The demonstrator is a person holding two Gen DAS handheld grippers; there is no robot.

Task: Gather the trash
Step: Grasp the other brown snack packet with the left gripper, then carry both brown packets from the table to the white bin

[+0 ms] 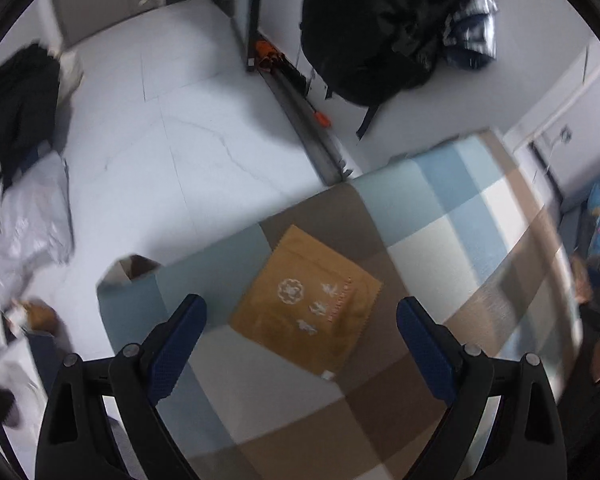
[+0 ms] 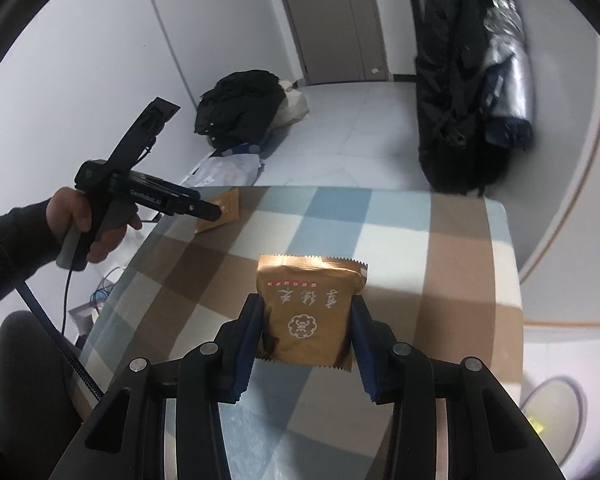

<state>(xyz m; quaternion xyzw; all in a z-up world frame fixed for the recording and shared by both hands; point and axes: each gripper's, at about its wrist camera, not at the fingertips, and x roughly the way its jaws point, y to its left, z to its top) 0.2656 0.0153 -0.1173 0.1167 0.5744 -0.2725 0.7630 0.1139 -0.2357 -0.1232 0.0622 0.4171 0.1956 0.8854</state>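
1. My right claw (image 2: pixel 306 334) grips a brown snack packet (image 2: pixel 310 312), lifted above the checked blanket (image 2: pixel 440 240).
2. My left claw (image 1: pixel 300 328) gapes wide, empty, over a second packet (image 1: pixel 306 304) lying flat near the blanket's edge.

2 snack packets are over a checked blanket (image 2: pixel 440 240): one packet (image 2: pixel 310 312) between the right gripper (image 2: pixel 308 344) jaws, another packet (image 1: pixel 306 304) lying flat near the blanket's left edge, under the left gripper (image 1: pixel 300 340).
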